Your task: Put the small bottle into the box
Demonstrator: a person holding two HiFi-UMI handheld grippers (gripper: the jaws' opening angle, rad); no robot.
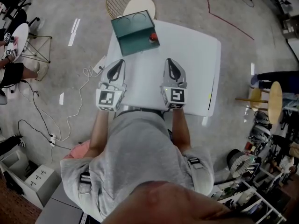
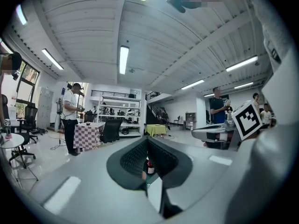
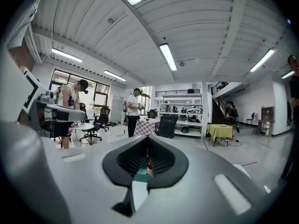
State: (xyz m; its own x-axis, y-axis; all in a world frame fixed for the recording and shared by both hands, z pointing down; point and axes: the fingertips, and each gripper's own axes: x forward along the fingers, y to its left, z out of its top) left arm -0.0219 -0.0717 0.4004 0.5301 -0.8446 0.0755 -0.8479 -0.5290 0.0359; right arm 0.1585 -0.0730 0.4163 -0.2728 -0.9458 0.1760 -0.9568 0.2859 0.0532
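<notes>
A teal open box (image 1: 133, 29) stands at the far left of the white table (image 1: 196, 59). The small bottle (image 1: 153, 37), with a red cap, stands upright on the table against the box's near right corner. Both of my grippers rest side by side near the table's front edge, pointing at the box, well short of it. The left gripper (image 1: 121, 61) is shut and empty, and so is the right gripper (image 1: 168, 60). Past each pair of closed jaws a slim gap shows the bottle (image 2: 149, 166) (image 3: 149, 167) far ahead, with the teal box (image 3: 141, 174) beside it.
A round wire chair (image 1: 130, 1) stands just beyond the table's far edge. Cables and a power strip (image 1: 97, 69) lie on the floor to the left. A wooden stool (image 1: 274, 101) and cluttered racks stand to the right. People stand in the room's background.
</notes>
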